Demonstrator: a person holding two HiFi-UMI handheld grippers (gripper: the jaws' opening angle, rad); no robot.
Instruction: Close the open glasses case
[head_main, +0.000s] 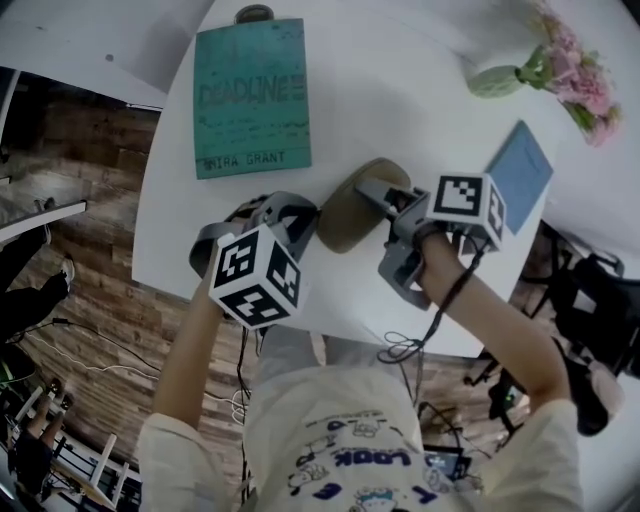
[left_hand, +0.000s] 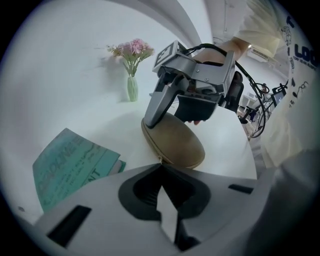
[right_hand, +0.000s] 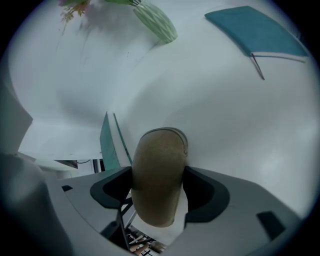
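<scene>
The tan glasses case lies on the white table with its lid down; a seam runs round its rim. My right gripper reaches over it from the right. In the right gripper view the case fills the gap between the jaws, and both pads lie against its sides. One right finger rests on the case's far end. My left gripper is shut and holds nothing. Its tips point at the case's near end, close to it but apart.
A teal book lies at the table's back left, and a blue notebook at the right. A green vase of pink flowers stands at the back right. The table's near edge runs just behind both grippers, above a wooden floor.
</scene>
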